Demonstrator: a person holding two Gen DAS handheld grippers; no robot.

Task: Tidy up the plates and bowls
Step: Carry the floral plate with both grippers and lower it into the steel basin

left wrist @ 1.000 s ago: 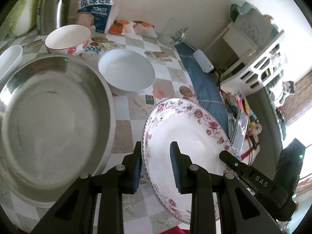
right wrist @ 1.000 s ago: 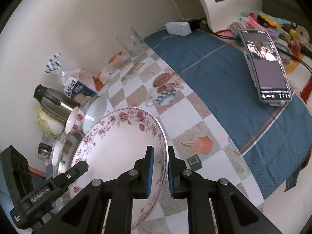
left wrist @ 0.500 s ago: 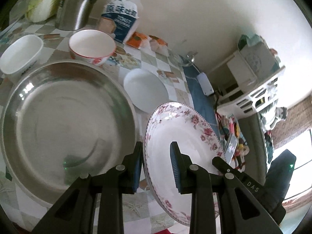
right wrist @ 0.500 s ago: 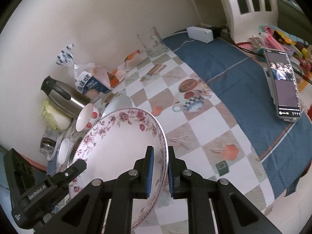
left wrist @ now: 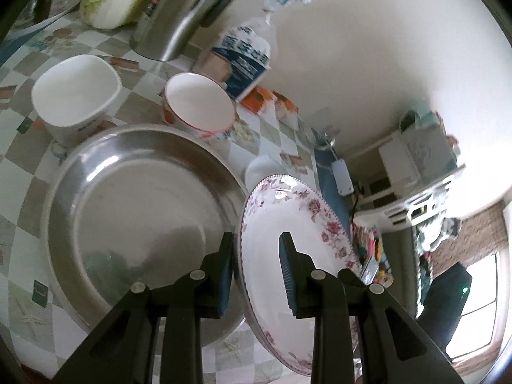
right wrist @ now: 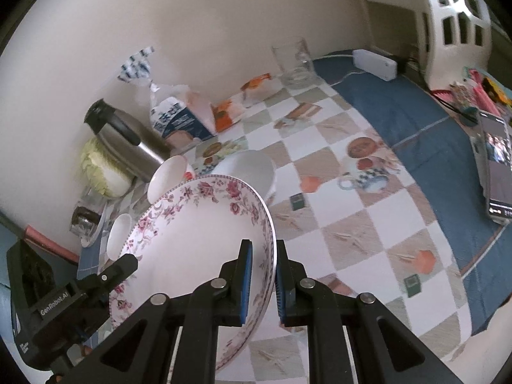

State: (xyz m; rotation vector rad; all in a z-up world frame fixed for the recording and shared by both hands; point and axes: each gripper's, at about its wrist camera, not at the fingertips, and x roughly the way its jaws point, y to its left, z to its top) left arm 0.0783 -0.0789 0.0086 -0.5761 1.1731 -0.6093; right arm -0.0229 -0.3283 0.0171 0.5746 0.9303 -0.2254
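Observation:
Both grippers hold one floral-rimmed plate (left wrist: 288,224) in the air, tilted; it also shows in the right wrist view (right wrist: 204,224). My left gripper (left wrist: 256,272) is shut on its left rim. My right gripper (right wrist: 262,272) is shut on its right rim. A large steel basin (left wrist: 137,211) lies just left of the plate. Behind it stand a white square bowl (left wrist: 75,96) and a red-rimmed bowl (left wrist: 198,105). A white round bowl (right wrist: 249,169) sits behind the plate.
A steel kettle (left wrist: 185,9), a cabbage (left wrist: 118,0) and a toast bag (left wrist: 246,51) stand along the wall. A glass (right wrist: 294,60) is at the back. A phone (right wrist: 496,163) lies on the blue cloth (right wrist: 416,121) at right.
Both grippers have lifted the floral plate higher and carried it left, towards the steel basin. The white round bowl is now largely hidden behind the plate.

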